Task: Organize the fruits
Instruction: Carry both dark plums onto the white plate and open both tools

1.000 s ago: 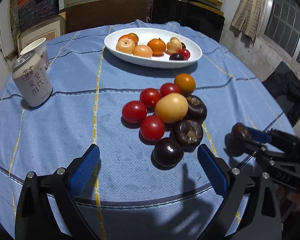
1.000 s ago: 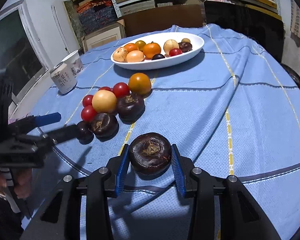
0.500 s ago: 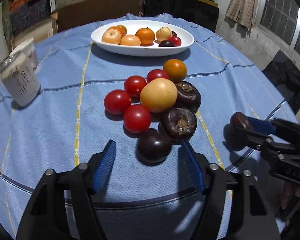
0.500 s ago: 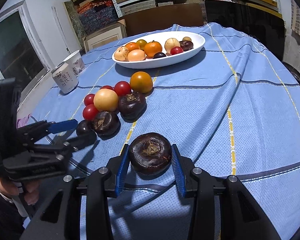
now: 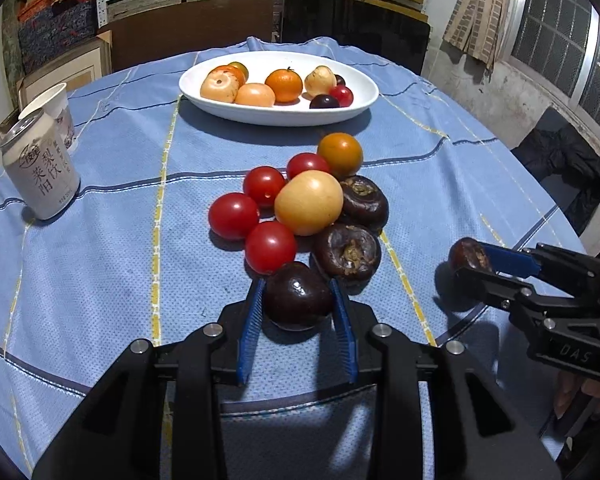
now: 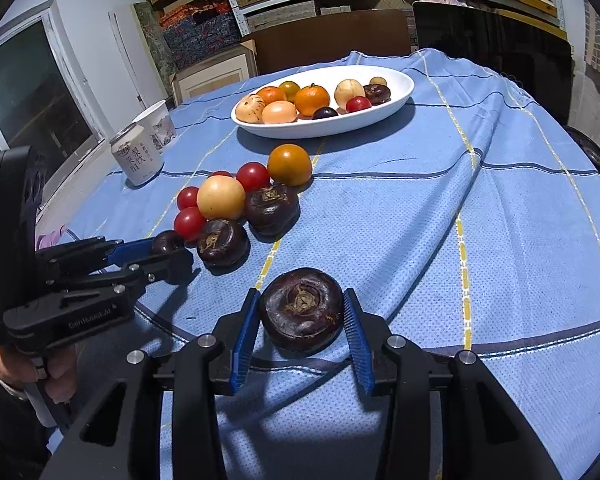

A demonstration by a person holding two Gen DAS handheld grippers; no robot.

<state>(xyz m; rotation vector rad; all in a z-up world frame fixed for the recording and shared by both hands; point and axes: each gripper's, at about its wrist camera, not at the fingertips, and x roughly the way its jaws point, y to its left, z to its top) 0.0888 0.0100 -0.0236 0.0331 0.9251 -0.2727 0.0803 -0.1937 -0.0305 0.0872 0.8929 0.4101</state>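
white dish [image 5: 228, 110]: oranges [image 5: 283, 85], pale fruits, red tomato [image 5: 341, 95], dark plum [image 5: 323, 101]

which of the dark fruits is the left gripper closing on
The smooth, glossy dark plum nearest the camera; the left gripper is closing around it. The others have rough brown tops.

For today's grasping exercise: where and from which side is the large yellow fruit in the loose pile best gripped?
Grip the large yellow fruit across its widest middle, coming from above. Red tomatoes and a dark water chestnut press against its sides, so only its rounded top is exposed.
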